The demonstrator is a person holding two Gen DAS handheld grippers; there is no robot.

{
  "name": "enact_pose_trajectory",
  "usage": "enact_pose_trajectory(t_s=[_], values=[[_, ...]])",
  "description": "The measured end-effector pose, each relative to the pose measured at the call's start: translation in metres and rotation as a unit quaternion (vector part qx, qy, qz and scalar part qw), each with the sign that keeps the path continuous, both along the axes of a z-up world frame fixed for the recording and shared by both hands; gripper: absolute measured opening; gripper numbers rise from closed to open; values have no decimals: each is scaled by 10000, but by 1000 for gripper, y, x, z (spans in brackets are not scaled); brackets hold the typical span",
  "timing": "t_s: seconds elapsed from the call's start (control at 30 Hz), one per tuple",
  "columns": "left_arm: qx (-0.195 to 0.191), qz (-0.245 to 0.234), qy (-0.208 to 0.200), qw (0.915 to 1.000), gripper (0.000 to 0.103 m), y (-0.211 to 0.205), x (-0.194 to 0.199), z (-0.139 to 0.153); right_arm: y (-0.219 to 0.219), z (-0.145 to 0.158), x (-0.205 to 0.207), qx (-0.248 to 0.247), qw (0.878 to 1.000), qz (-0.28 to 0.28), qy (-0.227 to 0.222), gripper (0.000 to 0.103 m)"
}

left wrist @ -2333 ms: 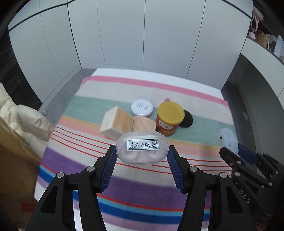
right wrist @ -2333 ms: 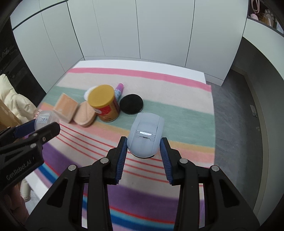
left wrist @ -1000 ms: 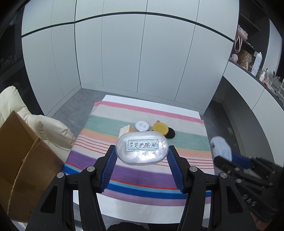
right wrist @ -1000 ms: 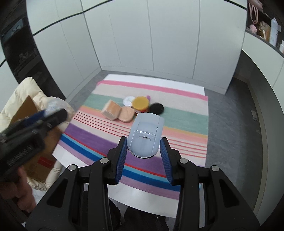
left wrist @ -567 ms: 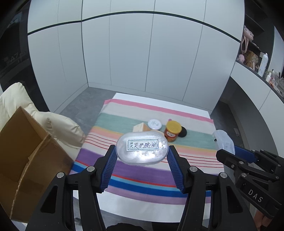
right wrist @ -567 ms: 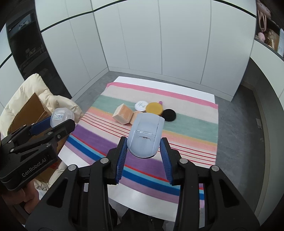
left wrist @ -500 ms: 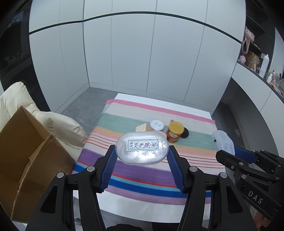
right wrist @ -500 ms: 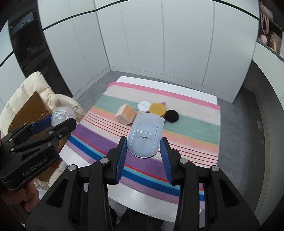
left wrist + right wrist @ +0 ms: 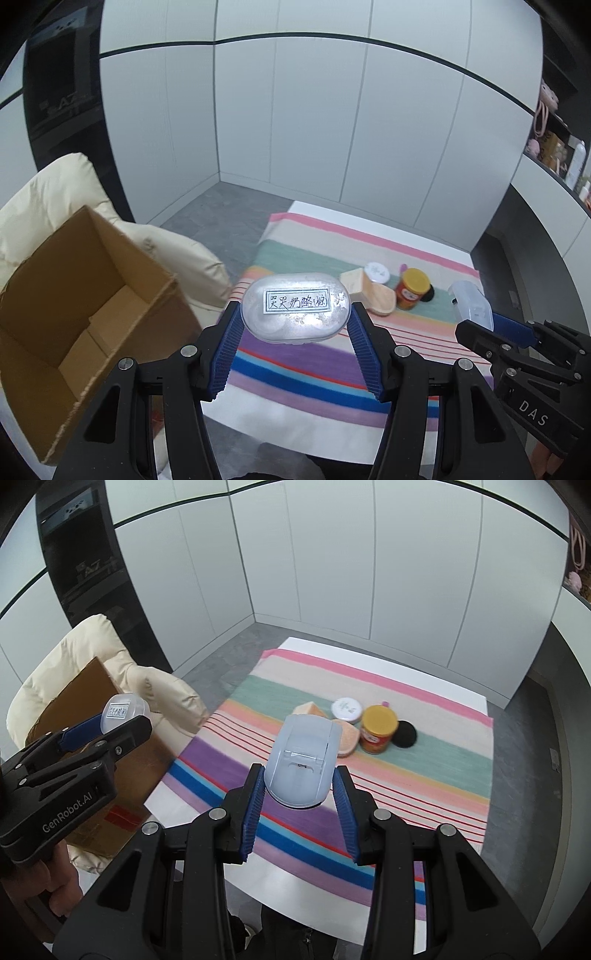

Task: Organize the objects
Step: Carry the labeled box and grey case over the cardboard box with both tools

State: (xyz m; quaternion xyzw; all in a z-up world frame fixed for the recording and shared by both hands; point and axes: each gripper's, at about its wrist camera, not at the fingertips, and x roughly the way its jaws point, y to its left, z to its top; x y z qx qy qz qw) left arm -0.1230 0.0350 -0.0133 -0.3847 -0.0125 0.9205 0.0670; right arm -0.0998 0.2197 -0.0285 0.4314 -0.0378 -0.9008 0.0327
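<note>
Carrying two items at once, both hands are off the worktop [image 9: 303,410] edge and near the cardboard box [image 9: 92,317], which sits at about 9 o'clock in the left wrist view. The left gripper [image 9: 295,338] has its fingers clamped on the ends of a clear labelled case [image 9: 295,308]; the right gripper [image 9: 299,794] has its fingers pressed on the sides of a pale grey-blue case [image 9: 303,764]. Both cases are smooth, rounded plastic held only at their flanks, so a quick swing could probably let one slip or twist out. The box rests on a soft cream cushion [image 9: 177,254] and looks tilted; releasing too early might bounce a case off its rim onto the floor. With the grippers this near each other, they may also knock together over the opening.
</note>
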Motion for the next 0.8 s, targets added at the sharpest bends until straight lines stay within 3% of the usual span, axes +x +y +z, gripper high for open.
enact_pose_trajectory(t_s=[0.8], values=[[-60,655,8,9978,59,-87,11,3,-90,5,-21,15,9981,597,124,39]])
